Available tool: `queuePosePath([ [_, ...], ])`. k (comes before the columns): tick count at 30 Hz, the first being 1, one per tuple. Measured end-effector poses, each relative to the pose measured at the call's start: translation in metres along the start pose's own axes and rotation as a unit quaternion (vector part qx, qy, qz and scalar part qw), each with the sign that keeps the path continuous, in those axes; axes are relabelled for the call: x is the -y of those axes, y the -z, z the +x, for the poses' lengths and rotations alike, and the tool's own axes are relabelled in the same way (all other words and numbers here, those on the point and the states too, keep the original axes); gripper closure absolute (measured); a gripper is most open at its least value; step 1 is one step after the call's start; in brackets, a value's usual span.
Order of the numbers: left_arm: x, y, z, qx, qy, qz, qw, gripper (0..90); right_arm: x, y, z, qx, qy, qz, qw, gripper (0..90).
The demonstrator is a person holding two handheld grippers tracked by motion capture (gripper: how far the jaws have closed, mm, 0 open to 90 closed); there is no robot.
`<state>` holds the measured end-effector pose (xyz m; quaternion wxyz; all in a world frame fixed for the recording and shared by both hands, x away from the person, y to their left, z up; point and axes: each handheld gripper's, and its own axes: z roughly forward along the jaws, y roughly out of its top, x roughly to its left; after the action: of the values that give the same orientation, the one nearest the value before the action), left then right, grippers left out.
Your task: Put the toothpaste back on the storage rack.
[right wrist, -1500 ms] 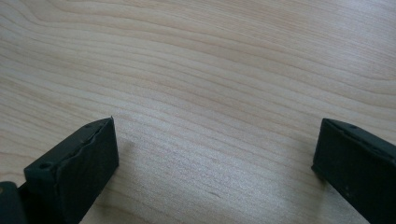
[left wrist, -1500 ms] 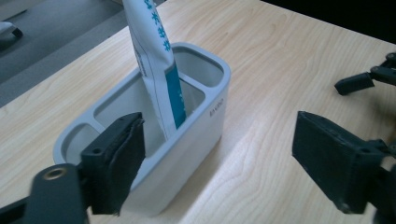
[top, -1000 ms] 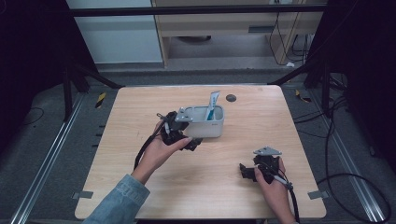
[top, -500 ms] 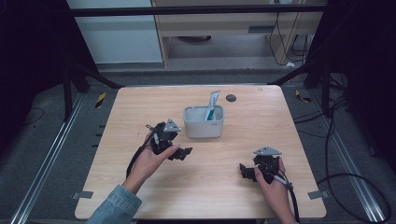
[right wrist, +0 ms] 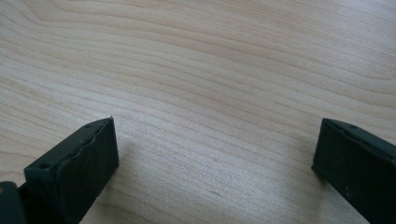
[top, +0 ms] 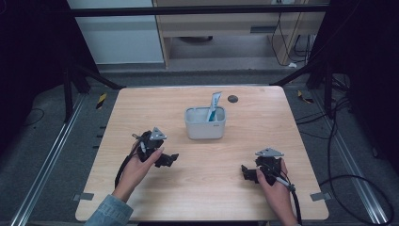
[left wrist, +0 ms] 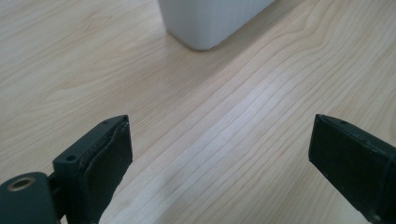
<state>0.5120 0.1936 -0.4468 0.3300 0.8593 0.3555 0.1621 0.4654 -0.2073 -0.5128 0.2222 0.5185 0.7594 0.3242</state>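
Note:
A white tub (top: 204, 123) stands upright near the middle of the wooden table (top: 141, 106), with a blue and white tube (top: 213, 107) leaning inside it. My left gripper (top: 168, 159) rests low over the table, front left of the tub and apart from it, open and empty. In the left gripper view its jaws stand wide apart (left wrist: 219, 163), and the tub's lower corner (left wrist: 205, 23) shows at the top. My right gripper (top: 246, 173) sits near the front right of the table, open, with bare wood between its jaws (right wrist: 215, 158).
A small dark round disc (top: 232, 98) lies on the table behind the tub. Dark frame legs and cables stand on the floor around the table.
My left gripper let go of the tub, opened, and drew back toward the front left. The tub now stands alone. My right gripper has not moved.

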Motion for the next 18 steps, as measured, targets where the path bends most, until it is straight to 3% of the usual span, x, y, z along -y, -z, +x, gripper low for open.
queuePosePath([
  [11,0.032,-0.002,0.025,-0.029,0.031,0.004,0.9991,6.0,0.0,0.0,0.0,0.0,0.001,0.0,1.0,0.4],
  [14,0.041,-0.003,0.034,-0.029,0.052,-0.004,0.9982,6.1,0.0,0.0,0.0,0.0,0.0,0.0,1.0,0.4],
  [18,0.05,-0.007,0.041,-0.033,0.061,-0.001,0.9976,6.1,0.0,0.0,0.0,0.0,0.0,0.0,1.0,0.3],
])
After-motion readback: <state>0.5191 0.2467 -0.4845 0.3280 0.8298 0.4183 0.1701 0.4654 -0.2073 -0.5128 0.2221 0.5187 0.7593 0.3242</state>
